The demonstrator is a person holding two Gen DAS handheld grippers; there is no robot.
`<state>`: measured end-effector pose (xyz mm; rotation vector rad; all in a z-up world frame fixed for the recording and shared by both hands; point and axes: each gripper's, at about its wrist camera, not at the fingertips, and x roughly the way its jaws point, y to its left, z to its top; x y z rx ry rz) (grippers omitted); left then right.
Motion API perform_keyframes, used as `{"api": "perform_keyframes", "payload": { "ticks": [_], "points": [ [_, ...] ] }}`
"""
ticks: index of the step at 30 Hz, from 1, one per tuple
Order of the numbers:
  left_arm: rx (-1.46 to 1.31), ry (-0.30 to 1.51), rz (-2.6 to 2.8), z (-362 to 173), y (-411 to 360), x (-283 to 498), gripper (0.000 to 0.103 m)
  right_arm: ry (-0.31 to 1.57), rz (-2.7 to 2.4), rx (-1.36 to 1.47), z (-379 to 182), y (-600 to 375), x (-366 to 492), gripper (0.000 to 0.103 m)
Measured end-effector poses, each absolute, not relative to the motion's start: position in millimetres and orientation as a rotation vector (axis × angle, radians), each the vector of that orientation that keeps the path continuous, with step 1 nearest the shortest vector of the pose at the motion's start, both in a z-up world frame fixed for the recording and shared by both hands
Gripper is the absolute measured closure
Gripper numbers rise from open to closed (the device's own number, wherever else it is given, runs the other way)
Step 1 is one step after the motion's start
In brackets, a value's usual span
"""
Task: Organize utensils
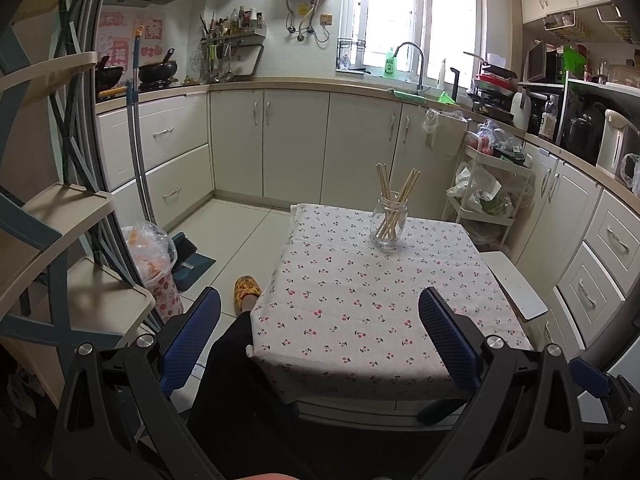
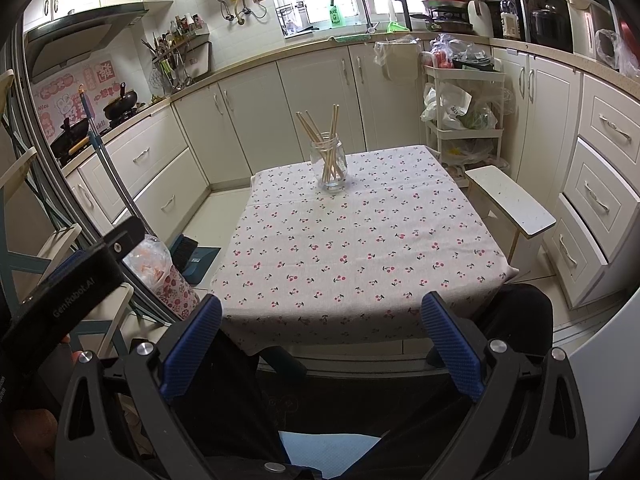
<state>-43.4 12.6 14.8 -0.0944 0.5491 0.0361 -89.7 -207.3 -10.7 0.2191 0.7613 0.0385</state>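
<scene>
A clear glass jar stands upright at the far end of the table, with several wooden chopsticks leaning inside it. The jar and chopsticks also show in the right wrist view on the cherry-print cloth. My left gripper is open and empty, held back over the table's near edge. My right gripper is open and empty, also at the near edge. The left gripper's body shows at the left of the right wrist view.
A small white stool stands right of the table, a white cart with bags behind it. A bin with a plastic bag and a dustpan sit on the floor left. A shelf unit is close on the left. Cabinets surround.
</scene>
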Motion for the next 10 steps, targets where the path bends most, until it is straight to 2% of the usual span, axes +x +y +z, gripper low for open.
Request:
{"api": "perform_keyframes", "payload": {
  "ticks": [10],
  "points": [
    [-0.142, 0.581, 0.033, 11.9, 19.4, -38.9, 0.008, 0.753, 0.036, 0.216, -11.9, -207.0, -92.8, 0.007]
  ]
}}
